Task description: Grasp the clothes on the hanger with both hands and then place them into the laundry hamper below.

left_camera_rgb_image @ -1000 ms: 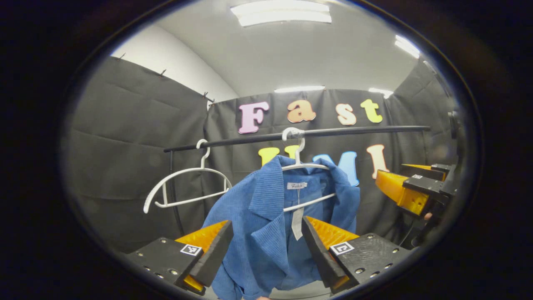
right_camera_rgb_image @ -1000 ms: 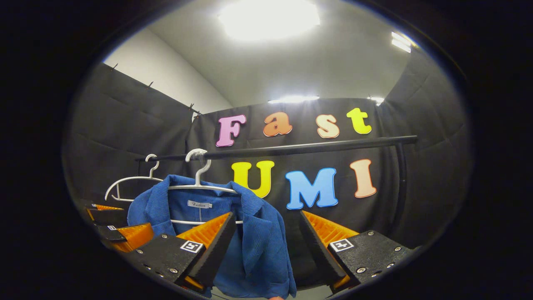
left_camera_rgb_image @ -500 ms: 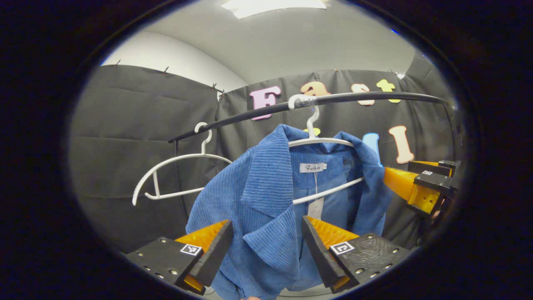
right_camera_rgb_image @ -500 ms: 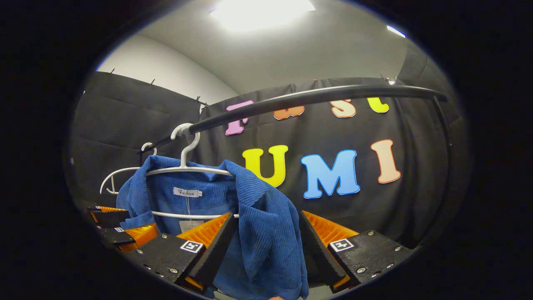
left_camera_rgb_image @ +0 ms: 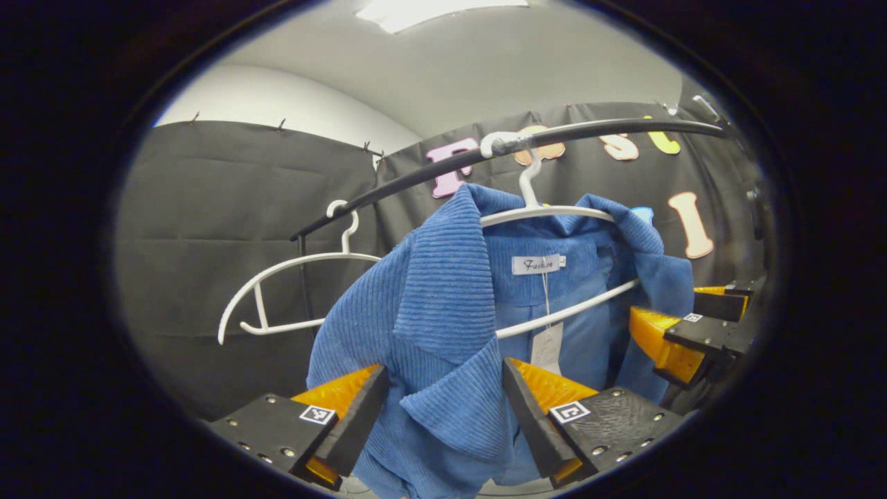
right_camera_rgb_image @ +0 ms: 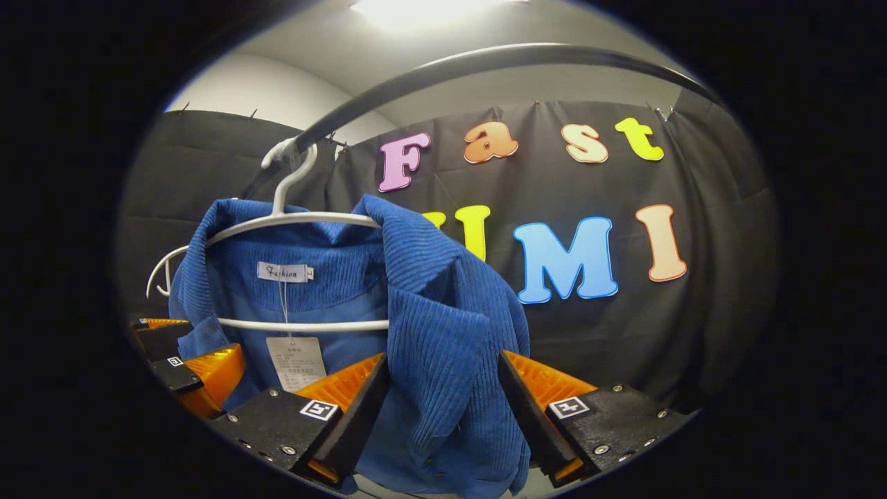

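Jacket (left_camera_rgb_image: 443,312) on hanger (left_camera_rgb_image: 547,208) (rail (left_camera_rgb_image: 596,128) above).

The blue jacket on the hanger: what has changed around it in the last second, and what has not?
Both open grippers moved in toward the blue jacket: the left gripper now straddles one lapel, the right gripper the other front edge. Neither has closed on it. The jacket stayed on its white hanger on the rail; the empty hanger stayed too.

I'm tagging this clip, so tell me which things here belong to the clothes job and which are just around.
Part of the job:
jacket, blue, on the hanger
left hand-held gripper, open, front panel between its fingers
right hand-held gripper, open, other panel between its fingers

Just around:
spare hanger, bare
rail
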Tool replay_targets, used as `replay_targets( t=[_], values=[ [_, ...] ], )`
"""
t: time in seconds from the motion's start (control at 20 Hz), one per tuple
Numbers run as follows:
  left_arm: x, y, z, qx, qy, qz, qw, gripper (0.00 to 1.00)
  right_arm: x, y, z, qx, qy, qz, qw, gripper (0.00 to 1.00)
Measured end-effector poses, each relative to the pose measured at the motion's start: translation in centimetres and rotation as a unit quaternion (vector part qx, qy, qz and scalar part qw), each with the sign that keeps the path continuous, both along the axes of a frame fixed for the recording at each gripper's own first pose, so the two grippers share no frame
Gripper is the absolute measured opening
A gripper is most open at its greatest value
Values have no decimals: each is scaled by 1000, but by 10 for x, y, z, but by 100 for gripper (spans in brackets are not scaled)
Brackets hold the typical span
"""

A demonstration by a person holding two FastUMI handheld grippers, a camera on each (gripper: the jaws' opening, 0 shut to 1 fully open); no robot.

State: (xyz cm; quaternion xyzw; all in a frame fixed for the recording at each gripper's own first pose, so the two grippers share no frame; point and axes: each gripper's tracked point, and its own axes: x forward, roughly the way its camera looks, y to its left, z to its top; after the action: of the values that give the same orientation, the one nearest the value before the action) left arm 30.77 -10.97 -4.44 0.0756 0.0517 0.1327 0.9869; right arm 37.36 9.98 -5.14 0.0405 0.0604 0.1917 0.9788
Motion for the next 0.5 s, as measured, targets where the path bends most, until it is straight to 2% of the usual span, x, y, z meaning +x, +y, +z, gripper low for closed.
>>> replay_targets(
  t=[0.15, 0.25, 0.3, 0.35, 0.4, 0.45, 0.5],
  values=[
    [6, 4, -9, -6, 2, 13, 1000, 95, 6, 1, -7, -3, 3, -9, 1000, 93],
    [8, 6, -15, -15, 5, 20, 1000, 95, 10, 4, -8, -5, -2, -10, 1000, 88],
    [5, 10, -17, -17, 5, 25, 1000, 94, 11, 8, -10, -9, -3, -9, 1000, 80],
    [2, 16, -15, -19, 1, 35, 999, 83, 11, 11, -12, -15, -4, -7, 1000, 76],
    [1, 17, -13, -25, -2, 35, 999, 71, 11, 10, -12, -23, -6, -7, 1000, 57],
    [-2, 17, -11, -32, -4, 29, 999, 59, 12, 7, -12, -31, -11, -11, 999, 46],
    [-6, 20, -8, -34, -7, 29, 999, 47, 14, 2, -10, -39, -18, -21, 999, 29]
  ],
)
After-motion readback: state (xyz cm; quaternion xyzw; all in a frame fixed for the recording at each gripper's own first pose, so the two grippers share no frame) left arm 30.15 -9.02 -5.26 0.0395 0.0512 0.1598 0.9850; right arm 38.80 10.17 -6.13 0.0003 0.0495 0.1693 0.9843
